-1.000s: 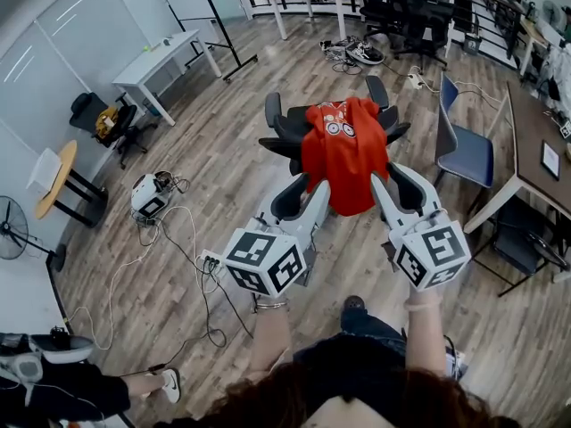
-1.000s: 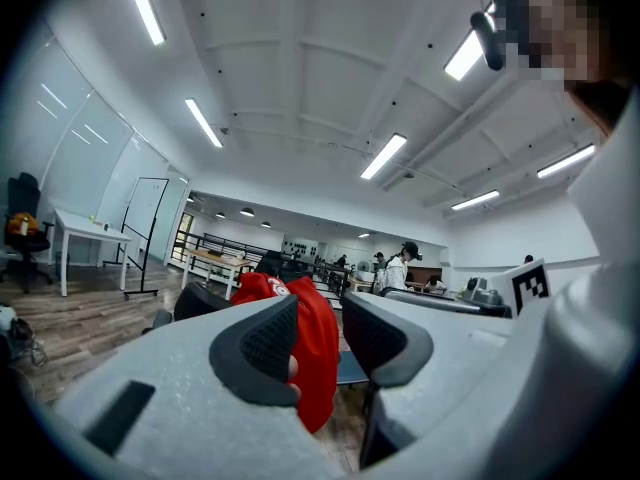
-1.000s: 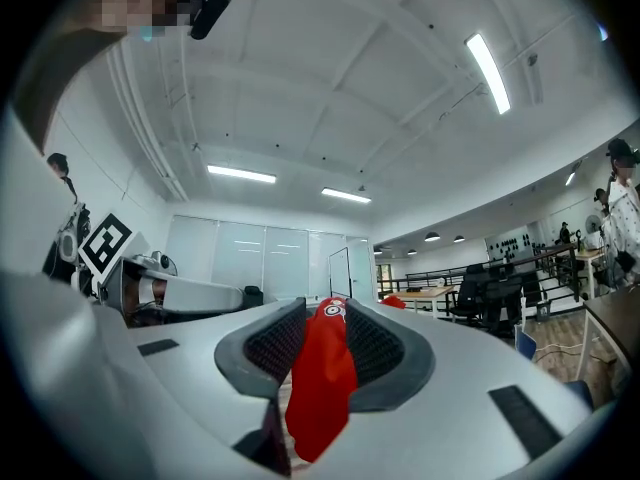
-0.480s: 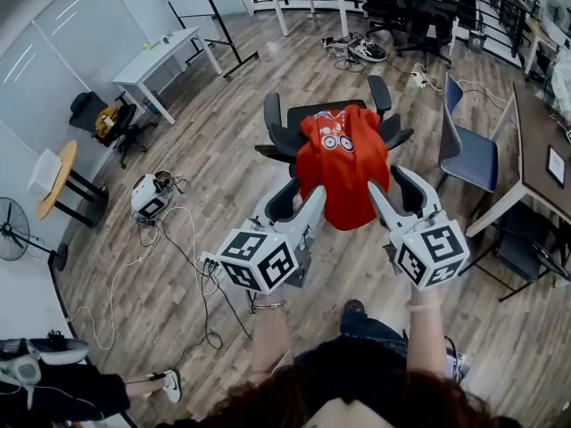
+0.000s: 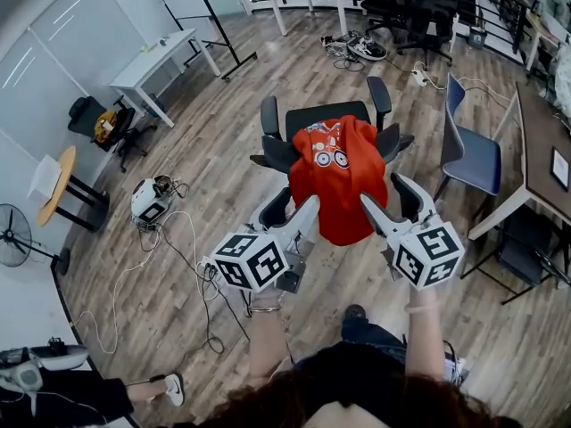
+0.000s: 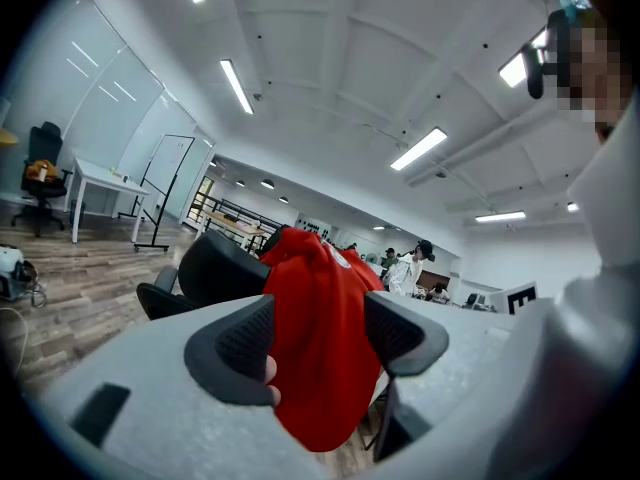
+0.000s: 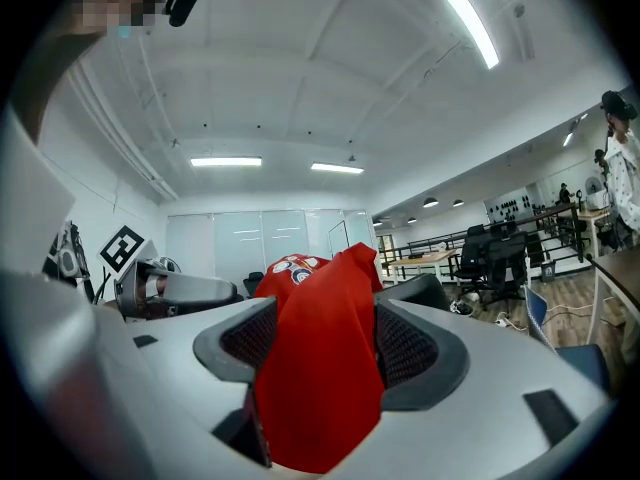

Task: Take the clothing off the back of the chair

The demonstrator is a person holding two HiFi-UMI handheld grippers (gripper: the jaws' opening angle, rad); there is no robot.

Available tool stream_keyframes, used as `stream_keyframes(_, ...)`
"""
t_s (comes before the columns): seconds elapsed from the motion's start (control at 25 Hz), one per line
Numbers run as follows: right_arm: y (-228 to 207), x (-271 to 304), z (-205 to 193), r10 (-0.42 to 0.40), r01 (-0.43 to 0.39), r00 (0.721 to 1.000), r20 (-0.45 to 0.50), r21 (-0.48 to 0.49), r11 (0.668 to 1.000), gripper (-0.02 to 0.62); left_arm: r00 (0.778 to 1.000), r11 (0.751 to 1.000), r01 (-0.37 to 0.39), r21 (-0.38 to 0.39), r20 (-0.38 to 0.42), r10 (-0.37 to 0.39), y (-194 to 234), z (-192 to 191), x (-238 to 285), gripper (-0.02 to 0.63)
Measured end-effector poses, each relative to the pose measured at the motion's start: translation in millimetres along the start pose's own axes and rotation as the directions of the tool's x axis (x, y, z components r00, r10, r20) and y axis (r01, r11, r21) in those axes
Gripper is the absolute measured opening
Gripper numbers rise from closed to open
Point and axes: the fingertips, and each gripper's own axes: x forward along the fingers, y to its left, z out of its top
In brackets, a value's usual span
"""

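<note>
Left gripper (image 5: 287,210) and right gripper (image 5: 390,199) both stand released. Their jaws have just been opening, and each gripper view frames red cloth in the gap with neither pad pressing on it. The red shirt (image 5: 339,181) is draped over the back of the black office chair (image 5: 321,114), hanging down the side nearest me.

To do this step well, I would push each gripper on until a fold of cloth sits well between the pads, one at each side of the shirt. Then I would close fully and lift straight up before pulling back, so the fabric clears the top of the backrest and does not drag the wheeled chair along. A pinch on the hem alone would probably slip.

Only the head view shows me the whole drape and how the grippers flank its lower part. It cannot show me pad contact. For that I rely on the gripper views. The left gripper view also shows bare chair back beside the cloth.
</note>
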Motion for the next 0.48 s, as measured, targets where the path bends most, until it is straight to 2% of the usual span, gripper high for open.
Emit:
stream_keyframes(0.32,-14,24,-12,0.054,-0.052,0.998,-0.033,0.064,0.997,0.314,0.999,0.996,0.008,-0.087,-0.052,-0.013,15,-9,31,0.344)
stream_keyframes(0.48,-16,36,-16,0.088,-0.084,0.995,-0.048,0.076,0.994,0.319,0.997,0.994,0.04,-0.1,-0.068,-0.047,12,-12,46,0.35)
